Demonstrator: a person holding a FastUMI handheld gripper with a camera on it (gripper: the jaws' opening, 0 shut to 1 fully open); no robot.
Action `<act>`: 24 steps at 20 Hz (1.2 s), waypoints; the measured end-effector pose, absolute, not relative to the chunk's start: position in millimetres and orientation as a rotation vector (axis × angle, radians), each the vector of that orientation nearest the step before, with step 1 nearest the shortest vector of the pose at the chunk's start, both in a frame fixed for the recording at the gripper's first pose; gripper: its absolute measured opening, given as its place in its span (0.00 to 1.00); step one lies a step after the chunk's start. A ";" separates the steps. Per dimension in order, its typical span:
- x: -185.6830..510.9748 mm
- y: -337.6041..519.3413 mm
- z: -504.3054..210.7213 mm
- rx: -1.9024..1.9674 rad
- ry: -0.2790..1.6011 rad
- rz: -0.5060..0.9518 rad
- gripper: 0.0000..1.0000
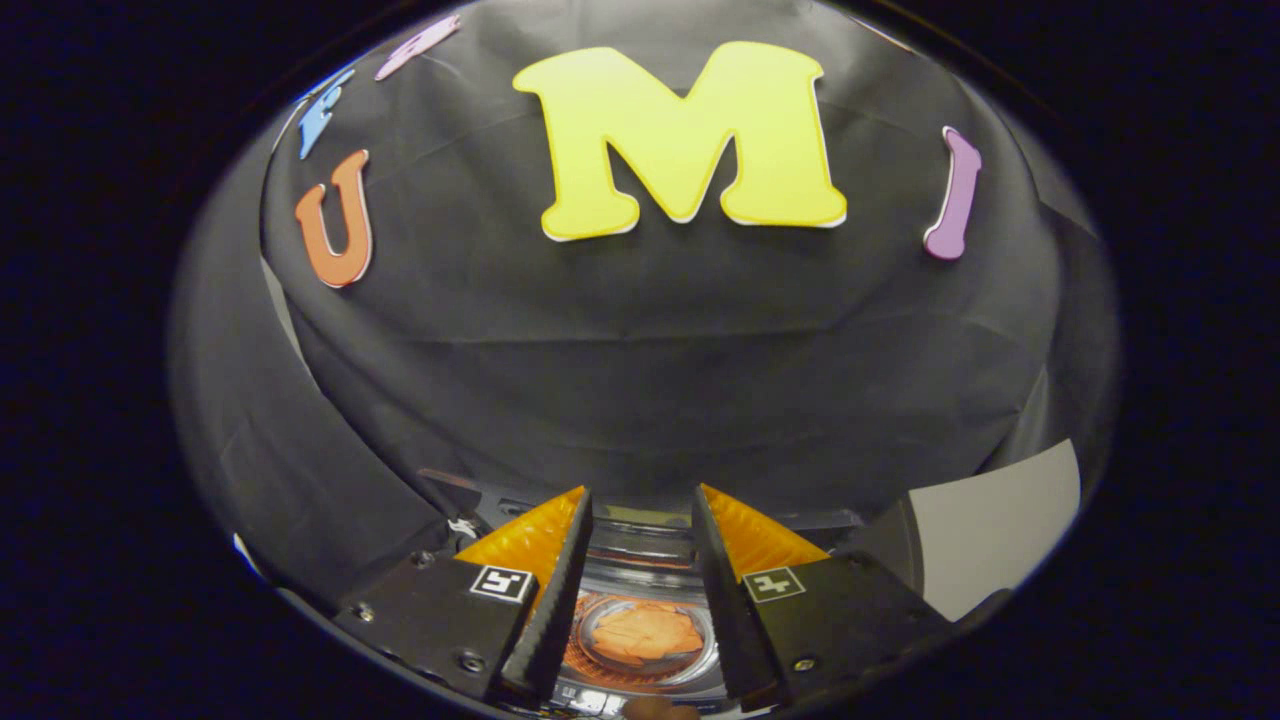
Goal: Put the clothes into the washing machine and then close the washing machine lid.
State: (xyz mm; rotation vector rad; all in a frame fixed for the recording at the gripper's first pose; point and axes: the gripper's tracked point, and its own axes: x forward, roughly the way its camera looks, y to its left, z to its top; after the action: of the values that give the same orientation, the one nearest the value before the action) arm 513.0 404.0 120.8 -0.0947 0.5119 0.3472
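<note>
Backdrop: black cloth wall fills the upper and middle of the frame, creased, curving round on both sides.
Right side: a pale grey panel sits at the lower right, against the cloth.
Gripper: the gripper rises from the bottom centre; its two fingers stand apart with a clear gap between them and nothing pressed between them, so it is open.
Markers: a small square black-and-white tag is on the left finger's base, another on the right.
Washing machine: the washing machine lies low in the frame, seen through the gap between the fingers, with its dark top edge running behind the fingertips.
Lid: a round clear window shows at the bottom centre between the fingers; whether it is fully shut I cannot tell.
Clothes: orange clothes are visible through that window, inside the drum.
</note>
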 end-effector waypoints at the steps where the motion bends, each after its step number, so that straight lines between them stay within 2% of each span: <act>1: 520.7 408.0 116.4 -0.089 0.526 0.343 0.63; 7: 563.3 424.2 106.4 -0.104 0.537 0.310 0.63; 15: 573.8 432.1 76.2 -0.061 0.607 0.287 0.63; 24: 575.8 432.7 76.0 -0.078 0.428 0.330 0.64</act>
State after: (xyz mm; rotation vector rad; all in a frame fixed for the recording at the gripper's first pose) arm 575.8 432.7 76.0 -0.0778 0.4280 0.3304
